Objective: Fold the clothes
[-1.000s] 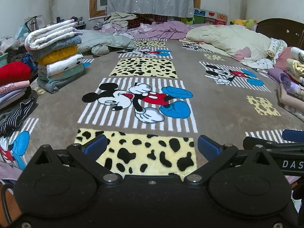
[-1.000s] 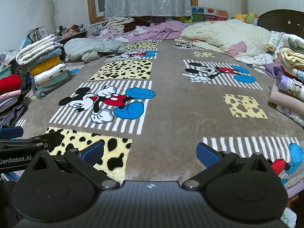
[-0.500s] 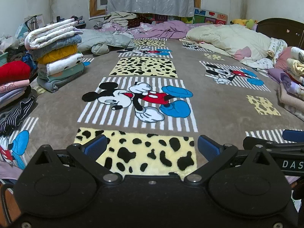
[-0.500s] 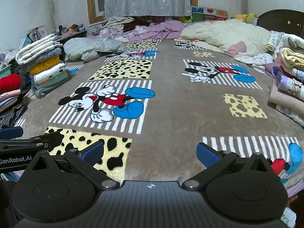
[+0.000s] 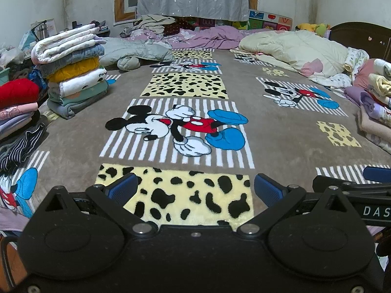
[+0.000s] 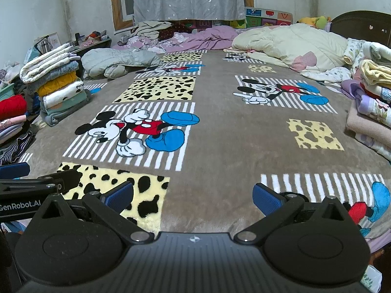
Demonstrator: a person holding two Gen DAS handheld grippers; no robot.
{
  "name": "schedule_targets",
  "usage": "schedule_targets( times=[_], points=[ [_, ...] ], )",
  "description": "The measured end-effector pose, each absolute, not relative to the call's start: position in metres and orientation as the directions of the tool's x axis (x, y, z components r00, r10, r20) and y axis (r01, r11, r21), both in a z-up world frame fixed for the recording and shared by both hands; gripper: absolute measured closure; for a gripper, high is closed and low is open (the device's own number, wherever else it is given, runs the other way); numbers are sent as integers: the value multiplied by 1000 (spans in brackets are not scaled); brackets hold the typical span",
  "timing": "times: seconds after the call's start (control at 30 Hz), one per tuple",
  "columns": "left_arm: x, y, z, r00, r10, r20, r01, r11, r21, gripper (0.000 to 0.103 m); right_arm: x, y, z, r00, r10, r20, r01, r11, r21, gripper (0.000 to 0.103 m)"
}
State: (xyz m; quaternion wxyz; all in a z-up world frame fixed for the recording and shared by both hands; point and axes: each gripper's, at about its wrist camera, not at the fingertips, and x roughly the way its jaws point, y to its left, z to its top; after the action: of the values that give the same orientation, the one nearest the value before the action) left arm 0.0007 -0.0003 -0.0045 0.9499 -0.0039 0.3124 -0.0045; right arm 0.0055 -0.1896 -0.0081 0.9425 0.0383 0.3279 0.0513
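Left tongs [image 5: 195,190], right tongs [image 6: 193,196] agape — empty, above blanket [image 6: 232,146].

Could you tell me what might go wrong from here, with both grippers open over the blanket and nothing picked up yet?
1. The left gripper and right gripper hang side by side, close together; they could knock each other when one swings.
2. The tall folded stack at the left leans slightly; a reach past it, or another item added on top, might topple it.
3. The grey jacket lies far across the blanket; dragging it back could rumple the surface.
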Motion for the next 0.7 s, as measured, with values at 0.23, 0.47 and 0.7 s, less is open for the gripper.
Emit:
schedule_targets(
  times=[0.23, 0.47, 0.7],
  points=[
    [0, 0, -4, 805, -11, -593, 7, 1000, -10, 0, 5, -190, -9, 780, 121, -614, -71, 992, 107, 0],
    [-1, -1, -4, 808, -8, -590, 5, 1000, -7, 0, 5, -190, -9, 781, 122, -613, -70, 992, 107, 0],
    [0, -1, -4, 804, -6, -595, 1, 1000, -9, 0, 7, -190, -11, 779, 126, -614, -71, 991, 112, 0]
  ],
)
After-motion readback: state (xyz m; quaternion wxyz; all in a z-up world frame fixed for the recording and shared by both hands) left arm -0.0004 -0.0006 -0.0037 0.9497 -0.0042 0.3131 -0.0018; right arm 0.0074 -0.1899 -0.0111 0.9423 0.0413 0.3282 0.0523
